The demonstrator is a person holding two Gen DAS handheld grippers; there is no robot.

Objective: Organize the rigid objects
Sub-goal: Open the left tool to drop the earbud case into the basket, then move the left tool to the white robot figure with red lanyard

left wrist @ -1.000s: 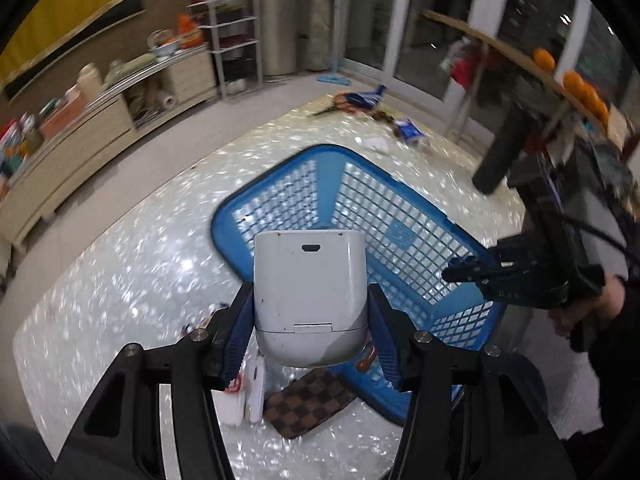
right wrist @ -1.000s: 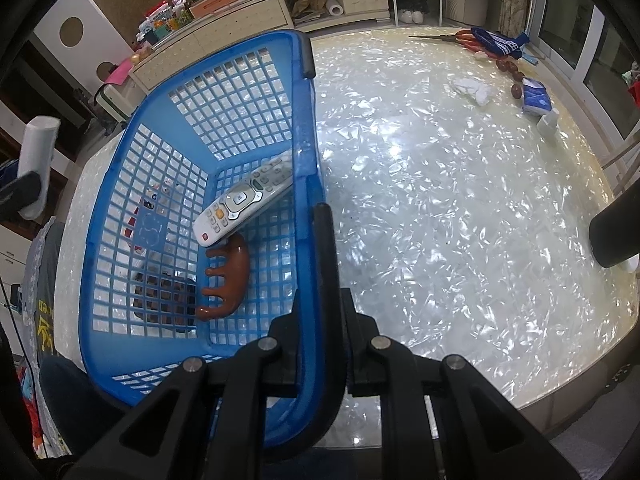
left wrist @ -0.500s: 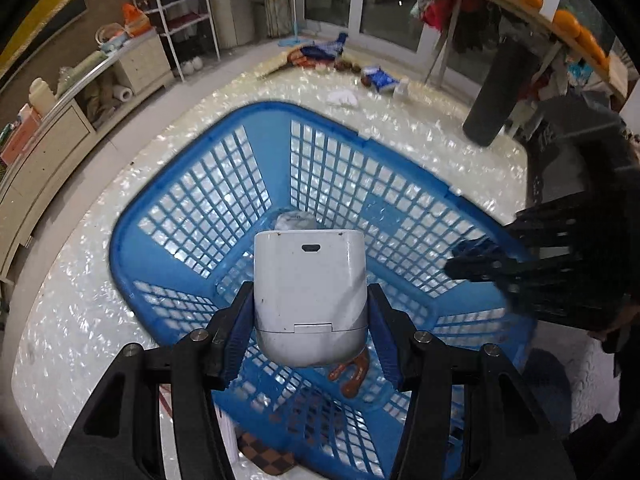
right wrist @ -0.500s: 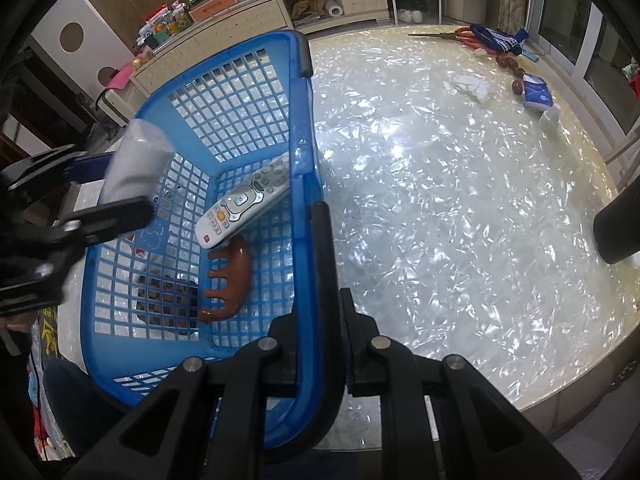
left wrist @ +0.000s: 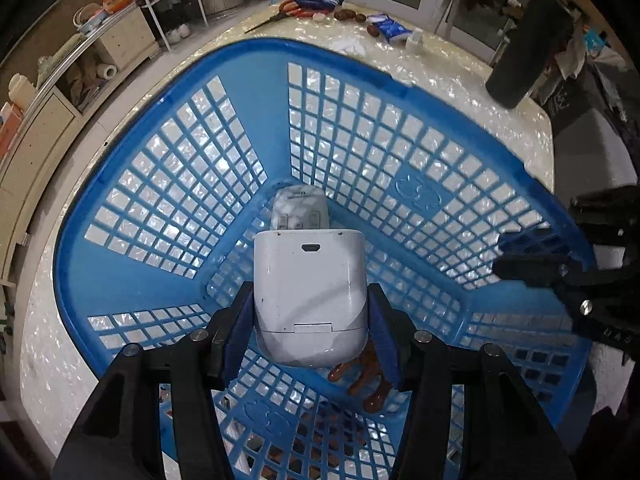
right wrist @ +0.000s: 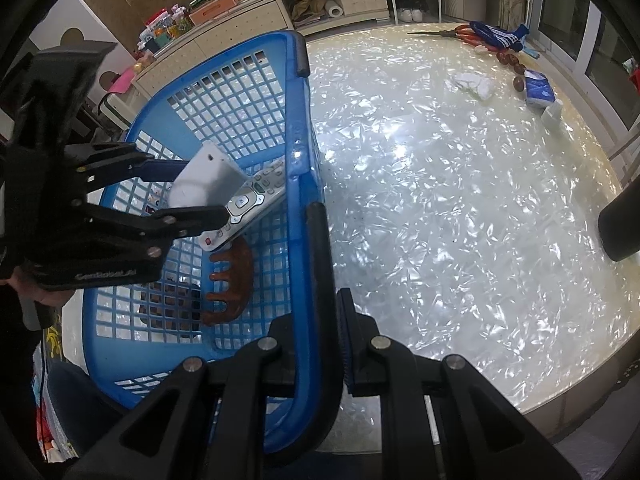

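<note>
A blue lattice basket (left wrist: 160, 160) (right wrist: 240, 92) stands on the pearly table (right wrist: 440, 200). Inside lie a grey remote (left wrist: 300, 212) (right wrist: 256, 196) and a brown claw clip (left wrist: 364, 376) (right wrist: 236, 280). My left gripper (left wrist: 311, 320) (right wrist: 200, 190) is shut on a white boxy device (left wrist: 310, 280) (right wrist: 206, 180), held low inside the basket just above the remote. My right gripper (right wrist: 324, 312) (left wrist: 532, 256) is shut on the basket's black handle (right wrist: 318, 248) at the near rim.
At the table's far side lie scissors (right wrist: 444, 33), a blue-and-white cloth (right wrist: 496, 34), brown nuts (right wrist: 510, 60), a blue packet (right wrist: 538, 88) and crumpled white tissue (right wrist: 472, 82). A black cylinder (right wrist: 620, 224) stands at the right edge. A dark checkered mat (right wrist: 172, 304) shows under the basket.
My left gripper has carried the white device down and forward, from above the basket's near rim to deep inside it over the remote. The right gripper has kept still on the handle.
</note>
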